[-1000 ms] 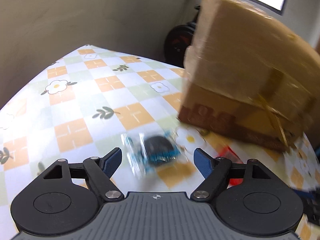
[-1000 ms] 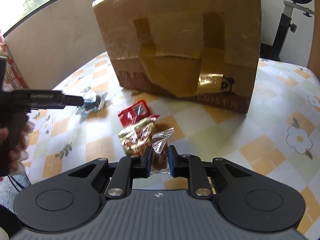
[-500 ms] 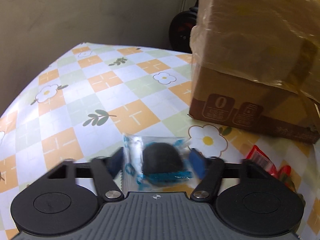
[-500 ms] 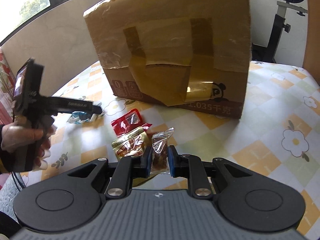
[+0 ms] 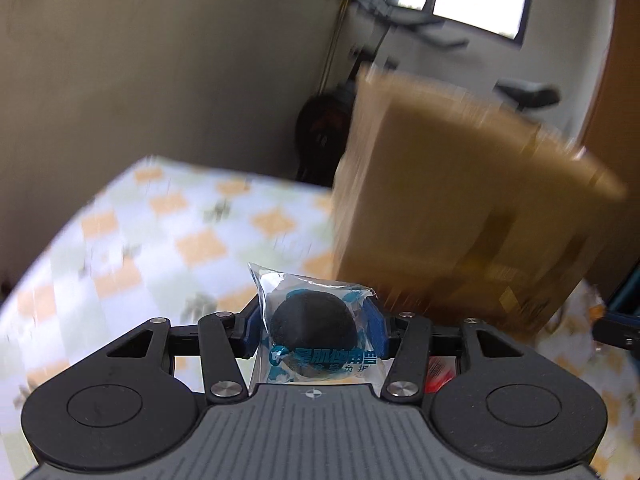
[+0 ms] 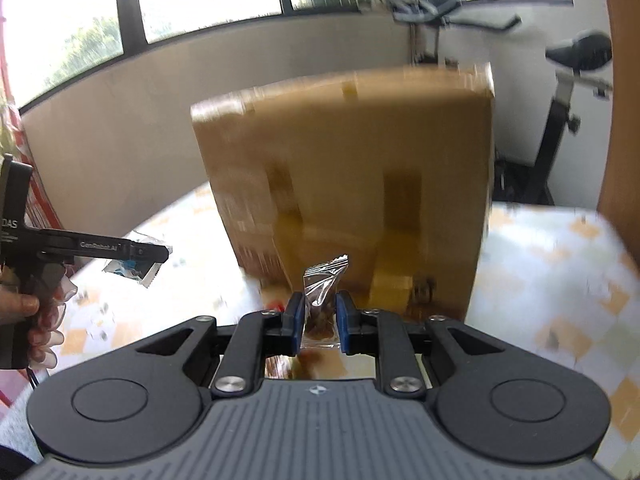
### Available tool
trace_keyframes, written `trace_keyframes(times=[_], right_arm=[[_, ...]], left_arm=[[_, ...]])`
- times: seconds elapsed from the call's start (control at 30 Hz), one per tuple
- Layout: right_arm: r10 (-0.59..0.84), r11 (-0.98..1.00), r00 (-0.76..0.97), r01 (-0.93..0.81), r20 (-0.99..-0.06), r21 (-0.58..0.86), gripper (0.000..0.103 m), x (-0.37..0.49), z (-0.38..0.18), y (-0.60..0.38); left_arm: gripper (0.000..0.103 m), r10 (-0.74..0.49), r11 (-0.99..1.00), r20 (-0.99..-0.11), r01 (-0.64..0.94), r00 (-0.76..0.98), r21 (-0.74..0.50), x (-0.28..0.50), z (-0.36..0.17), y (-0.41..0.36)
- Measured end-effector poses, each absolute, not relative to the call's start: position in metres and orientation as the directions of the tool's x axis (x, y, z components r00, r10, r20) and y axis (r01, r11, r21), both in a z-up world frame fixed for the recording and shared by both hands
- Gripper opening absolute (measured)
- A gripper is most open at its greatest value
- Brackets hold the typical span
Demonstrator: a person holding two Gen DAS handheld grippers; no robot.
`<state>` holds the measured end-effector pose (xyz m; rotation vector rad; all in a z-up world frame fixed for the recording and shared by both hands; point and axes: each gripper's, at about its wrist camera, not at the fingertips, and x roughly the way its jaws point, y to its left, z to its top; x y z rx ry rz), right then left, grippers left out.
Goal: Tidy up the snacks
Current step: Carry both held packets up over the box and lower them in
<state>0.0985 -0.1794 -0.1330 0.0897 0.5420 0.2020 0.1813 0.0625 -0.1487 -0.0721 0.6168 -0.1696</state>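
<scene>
My left gripper (image 5: 315,320) holds a clear blue-printed packet with a dark round snack (image 5: 316,354) lifted off the table; its jaws are closing with the packet between the blue pads, which press on it. In the right wrist view that left gripper (image 6: 148,256) hangs at the left with the same packet (image 6: 132,271). My right gripper (image 6: 320,312) is shut on a clear packet of brown snack (image 6: 325,280), held above the table. A tall taped cardboard box (image 6: 352,184) (image 5: 460,208) stands just ahead of both grippers.
The table wears a white, orange and green checked cloth (image 5: 160,240) (image 6: 560,280). A red packet (image 5: 440,368) lies below by the box's foot. A hand (image 6: 24,304) grips the left tool. An exercise bike (image 6: 560,120) and a wall stand behind.
The left gripper closed on the blue packet and lifted it off the table. The right gripper rose too, carrying the brown snack packet up in front of the box.
</scene>
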Motion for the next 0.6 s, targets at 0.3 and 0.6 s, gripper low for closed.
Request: trace_keyframes(times=[0.3,0.6], right_arm=[[0.229,0.972,0.913,-0.232,-0.339,0.032,0.019,0.141,-0.047,-0.189],[0.113,0.986,0.923,-0.151,-0.368,-0.076,0.018,0.241,-0.037,-0.206]], left_arm=[[0.055,-0.276,0.96,-0.345,0.273,0.897,-0.059,0.204,-0.046,0.019],[0.055,-0.284,0.952,-0.345,0.305,0.895,0.007,0.285,-0.023,-0.041]])
